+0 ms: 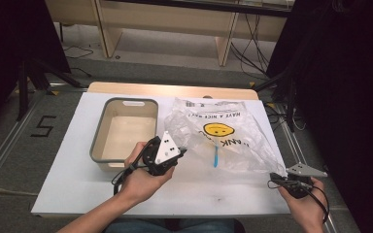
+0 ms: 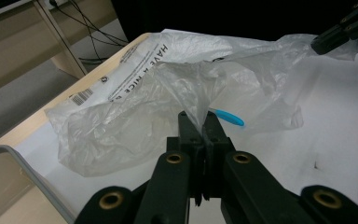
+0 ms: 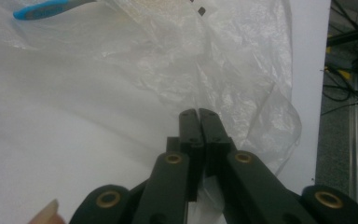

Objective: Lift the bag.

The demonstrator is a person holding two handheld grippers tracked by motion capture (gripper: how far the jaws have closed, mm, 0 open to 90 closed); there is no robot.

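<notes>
- High view: a thin, clear plastic bag, crinkled and glossy, lies right of centre on the bench; it carries a yellow smiley face and black printed lettering, and a slim blue-handled tool shows through the film near the middle of the frame.
- The left gripper, black with a pale three-cornered plate on top, sits at centre frame at the bag's left edge; in the left gripper view its fingers are pressed together on a peak of the film, which rises from them in a taut fold.
- The right gripper is at the lower right of the high view, at the bag's near right corner; in the right gripper view its fingers are closed, with a flap of the film pinched between them.
- A rectangular tub with a grey rim, rounded corners and cream inner walls stands left of the bag, just beside the left gripper.
- The bench top is matt white, with a light wooden strip along its far edge.
- Beyond it are a grey floor, wooden furniture legs, trailing black cables and dark drapes at both sides.
- Bare white surface runs along the near edge and left of the tub; the bag's right side lies close to the bench's right edge.
</notes>
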